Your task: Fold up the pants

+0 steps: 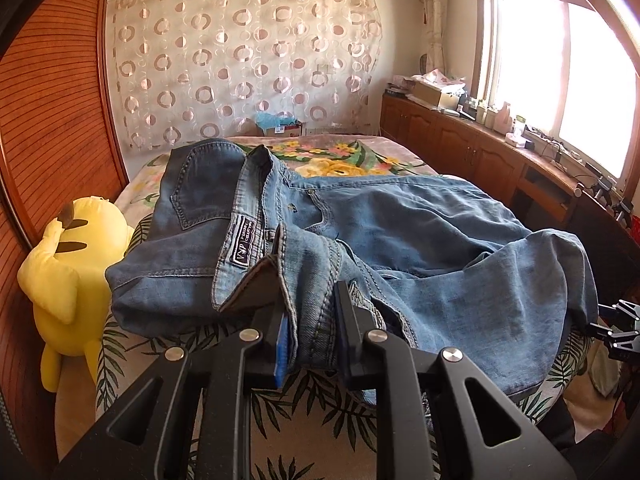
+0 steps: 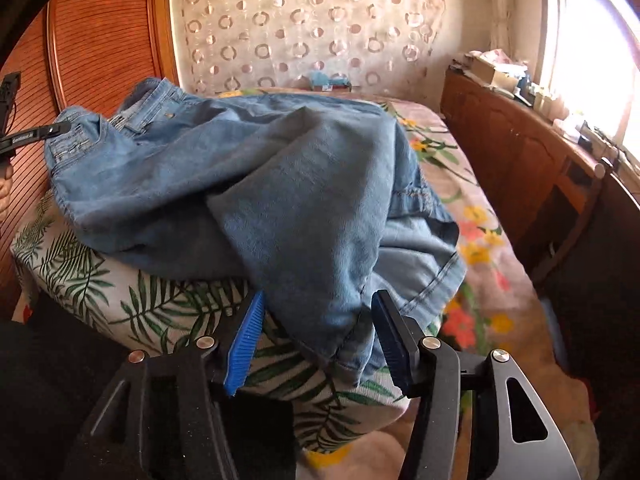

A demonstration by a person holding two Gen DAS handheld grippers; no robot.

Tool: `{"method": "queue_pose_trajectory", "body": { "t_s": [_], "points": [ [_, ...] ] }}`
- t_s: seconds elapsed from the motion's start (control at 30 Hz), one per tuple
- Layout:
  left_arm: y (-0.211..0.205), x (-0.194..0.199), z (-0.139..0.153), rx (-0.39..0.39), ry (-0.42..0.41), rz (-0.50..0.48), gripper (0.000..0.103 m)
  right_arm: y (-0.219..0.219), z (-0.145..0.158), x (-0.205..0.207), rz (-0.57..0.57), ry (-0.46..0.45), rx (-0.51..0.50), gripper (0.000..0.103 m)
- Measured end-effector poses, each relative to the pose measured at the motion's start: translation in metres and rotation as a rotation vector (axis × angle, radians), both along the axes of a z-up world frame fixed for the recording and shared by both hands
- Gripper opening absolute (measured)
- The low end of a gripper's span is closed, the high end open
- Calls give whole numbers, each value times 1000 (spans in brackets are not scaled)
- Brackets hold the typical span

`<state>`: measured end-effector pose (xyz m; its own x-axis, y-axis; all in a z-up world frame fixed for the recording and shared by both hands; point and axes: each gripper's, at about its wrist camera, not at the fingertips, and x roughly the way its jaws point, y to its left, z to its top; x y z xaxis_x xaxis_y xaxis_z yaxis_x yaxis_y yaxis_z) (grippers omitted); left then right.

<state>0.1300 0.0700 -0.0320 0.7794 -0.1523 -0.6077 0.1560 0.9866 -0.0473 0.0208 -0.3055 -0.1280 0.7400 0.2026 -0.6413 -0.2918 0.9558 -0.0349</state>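
Jeans [image 1: 360,240] lie crosswise on the bed [image 2: 480,208]: left gripper [image 1: 310,320] pinches the waistband, right gripper [image 2: 316,336] open around a leg fold.

1. we see a bed [image 1: 356,156] with a floral blanket and a leaf-print cover at its near end.
2. behind it hangs a sheer curtain [image 1: 244,60] with a ring pattern.
3. a slatted wooden wardrobe [image 1: 52,112] stands on the left.
4. low wooden cabinets [image 1: 452,140] run along the right, cluttered on top.
5. above them a bright window [image 1: 560,76] lets in strong daylight.
6. a yellow plush toy [image 1: 76,280] sits beside the bed.
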Motion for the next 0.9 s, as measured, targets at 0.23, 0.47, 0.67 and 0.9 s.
{"method": "queue_pose_trajectory", "body": {
  "t_s": [0.23,0.47,0.67,0.9],
  "points": [
    [3,-6,1,7,-14,11,20,3,-5,-9,28,-12,-93,21],
    [7,-42,36,-33,-108,14,19,-33,43,-9,-26,-114,-122,5],
    [14,-64,66,-61,-191,26,19,-66,111,-20,-77,-264,-131,5],
    [16,-76,100,-70,-274,7,19,-82,167,-38,-71,-395,-137,5]
  ]
}}
